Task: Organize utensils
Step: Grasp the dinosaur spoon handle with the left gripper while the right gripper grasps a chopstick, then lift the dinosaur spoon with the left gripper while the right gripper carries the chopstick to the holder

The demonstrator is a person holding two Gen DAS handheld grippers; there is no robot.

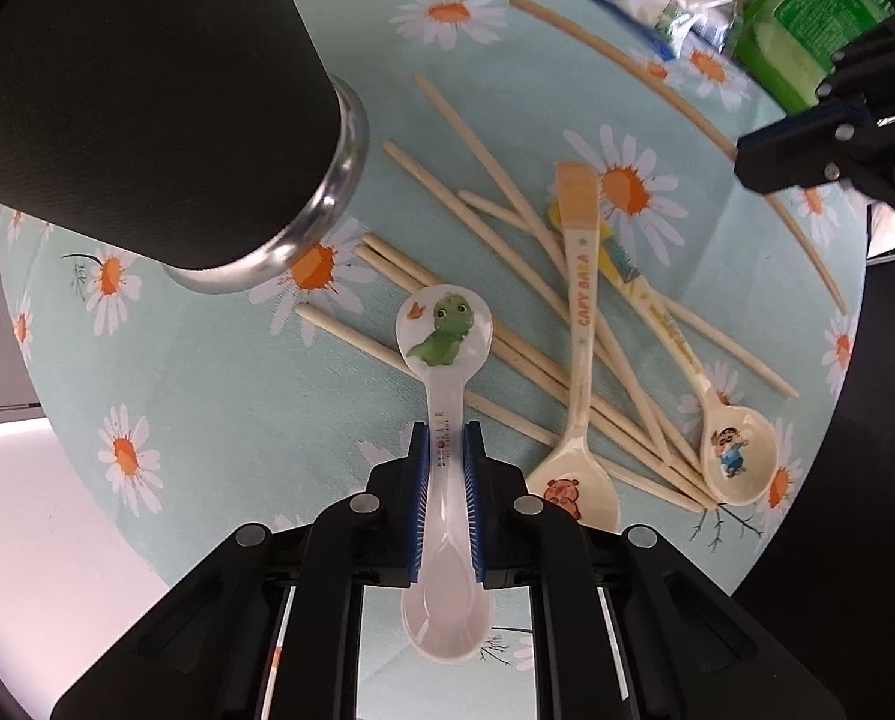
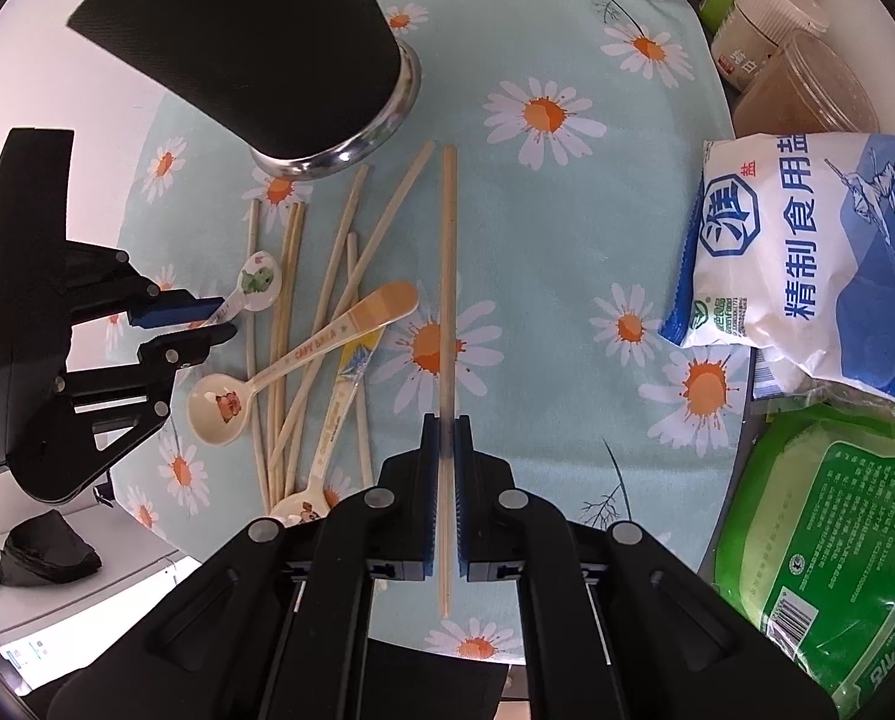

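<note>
**A:** What does each gripper hold?

**B:** The left gripper is clamped on the dinosaur spoon, whose handle runs straight ahead along the fingers. The right gripper is pinched on one chopstick, also pointing straight ahead.

**A:** Where do they go?

**B:** Probably the black cup, ahead and to the left of both grippers; the left looks nearer.

**A:** What remains?

**B:** Two more spoons and roughly nine loose chopsticks, between the grippers.

Right gripper clamps one chopstick; left gripper pinches the dinosaur spoon beside scattered chopsticks.
</note>
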